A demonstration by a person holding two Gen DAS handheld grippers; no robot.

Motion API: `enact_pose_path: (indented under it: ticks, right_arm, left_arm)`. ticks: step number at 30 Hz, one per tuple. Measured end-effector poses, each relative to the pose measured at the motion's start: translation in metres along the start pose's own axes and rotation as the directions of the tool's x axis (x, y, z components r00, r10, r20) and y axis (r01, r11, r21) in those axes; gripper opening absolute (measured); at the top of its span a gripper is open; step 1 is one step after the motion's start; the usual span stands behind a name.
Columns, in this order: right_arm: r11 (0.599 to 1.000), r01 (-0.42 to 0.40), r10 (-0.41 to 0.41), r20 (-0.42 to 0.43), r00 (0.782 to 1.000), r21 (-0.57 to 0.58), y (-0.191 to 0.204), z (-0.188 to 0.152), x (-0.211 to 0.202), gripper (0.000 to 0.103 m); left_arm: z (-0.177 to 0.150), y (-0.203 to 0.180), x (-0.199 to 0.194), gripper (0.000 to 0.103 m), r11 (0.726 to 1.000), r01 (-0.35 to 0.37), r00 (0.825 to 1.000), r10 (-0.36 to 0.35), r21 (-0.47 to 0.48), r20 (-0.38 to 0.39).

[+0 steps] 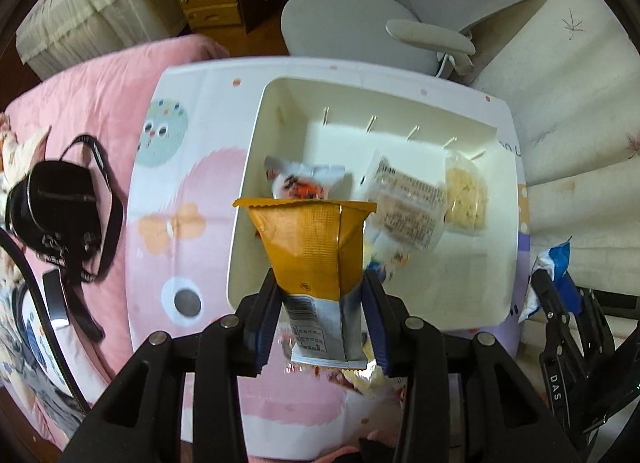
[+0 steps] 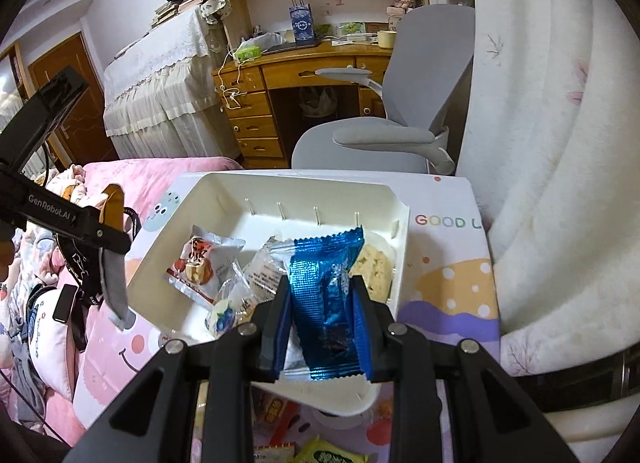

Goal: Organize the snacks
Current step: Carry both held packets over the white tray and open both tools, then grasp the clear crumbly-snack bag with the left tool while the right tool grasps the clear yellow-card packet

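Snacks are mid-sort: each gripper holds one packet above the white bin (image 1: 256, 167), the evident drop spot. Left gripper (image 1: 320, 303) pinches an orange-and-grey packet (image 1: 316, 247) low on its grey end, orange crimped edge pointing forward over the bin's near-left part (held by the tail so the bulk can fall in first, I'd judge). Foil-like film, glossy, back seam visible, serrated top edge. Right gripper (image 2: 322, 327) is clamped on a blue foil packet (image 2: 324, 283), ribbed metallic sheen, zigzag seal ends, also held lengthwise over the bin's near edge.

Below both, on the patterned tray table (image 1: 192, 191), loose wrappers lie by the bin's near rim: a yellow-green packet (image 2: 320, 453) and others too cropped to name.

Inside the bin: a red-and-white wrapped cake (image 2: 200, 263) at left, a clear-wrapped printed bar (image 1: 408, 203) in the middle, a pale crumbly biscuit pack (image 1: 466, 199) at right, touching the bar. Bin is smooth hard plastic, rounded corners, small slots along the far wall.

Farther: pink quilted bedding (image 1: 100, 95) with a black strapped bag (image 1: 52, 203), soft and lumpy; a grey office chair (image 2: 380, 135); a wooden desk (image 2: 280, 79) with drawers; white fleecy cover (image 2: 560, 143) at right.
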State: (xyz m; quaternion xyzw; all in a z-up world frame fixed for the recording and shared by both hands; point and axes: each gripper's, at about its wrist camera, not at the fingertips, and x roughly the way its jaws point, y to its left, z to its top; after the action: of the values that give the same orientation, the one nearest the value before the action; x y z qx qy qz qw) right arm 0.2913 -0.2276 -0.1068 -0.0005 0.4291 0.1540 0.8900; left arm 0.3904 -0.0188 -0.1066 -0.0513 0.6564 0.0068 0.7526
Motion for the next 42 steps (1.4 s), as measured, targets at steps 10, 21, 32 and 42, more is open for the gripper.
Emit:
enact_pose_path:
  ticks: [10,21,32,42]
  right_arm:
    - [0.998,-0.006,0.009,-0.047,0.999,0.064,-0.004,-0.012,0.009,0.043]
    - [0.98,-0.04,0.058,-0.086,0.995,0.196,-0.008,-0.042,-0.012,0.043]
    - [0.915,-0.001,0.06,-0.134,0.989,0.403,-0.024,-0.096,-0.051,0.043]
    - [0.807,0.102,0.049,-0.238,0.97,0.582,-0.026,-0.162,-0.06,0.043]
  left_arm:
    - [-0.014,-0.01,0.002,0.054,0.998,0.011,1.0,-0.012,0.065,0.018]
    - [-0.06,-0.012,-0.01,0.054,0.99,0.026,0.998,-0.035,0.141,0.058]
    - [-0.103,-0.027,-0.016,0.054,0.947,0.106,0.987,-0.138,0.305,0.084]
    - [-0.133,-0.039,0.007,0.055,0.891,0.11,0.975,-0.183,0.44,0.127]
